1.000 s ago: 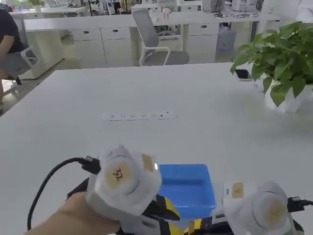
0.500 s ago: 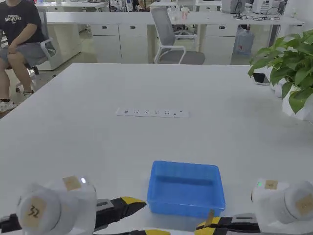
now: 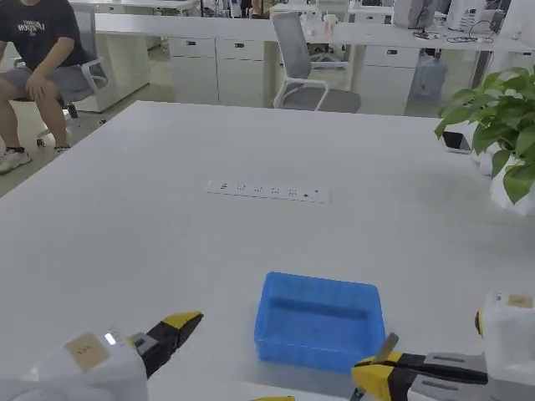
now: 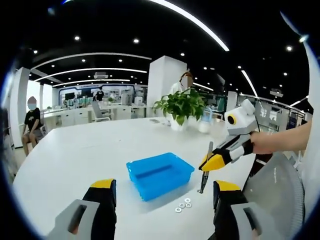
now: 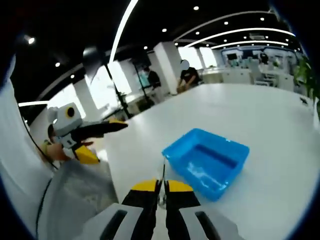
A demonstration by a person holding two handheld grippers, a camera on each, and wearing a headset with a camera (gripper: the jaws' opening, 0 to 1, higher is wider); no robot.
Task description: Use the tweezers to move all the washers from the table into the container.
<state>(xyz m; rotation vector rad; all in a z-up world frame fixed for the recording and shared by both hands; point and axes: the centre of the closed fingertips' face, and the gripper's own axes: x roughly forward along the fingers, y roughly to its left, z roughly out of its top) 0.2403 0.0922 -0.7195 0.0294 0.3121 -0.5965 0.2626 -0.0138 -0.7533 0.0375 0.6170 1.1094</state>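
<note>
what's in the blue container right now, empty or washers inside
Empty as far as shows: the floor of the blue container looks bare, and the washers lie on the table beside it.

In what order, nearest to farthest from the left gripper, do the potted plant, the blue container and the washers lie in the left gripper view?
1. washers: on the table just ahead of the left gripper, toward its right-hand jaw.
2. blue container: just behind the washers, centre.
3. potted plant: far across the table, beyond the container.
</note>
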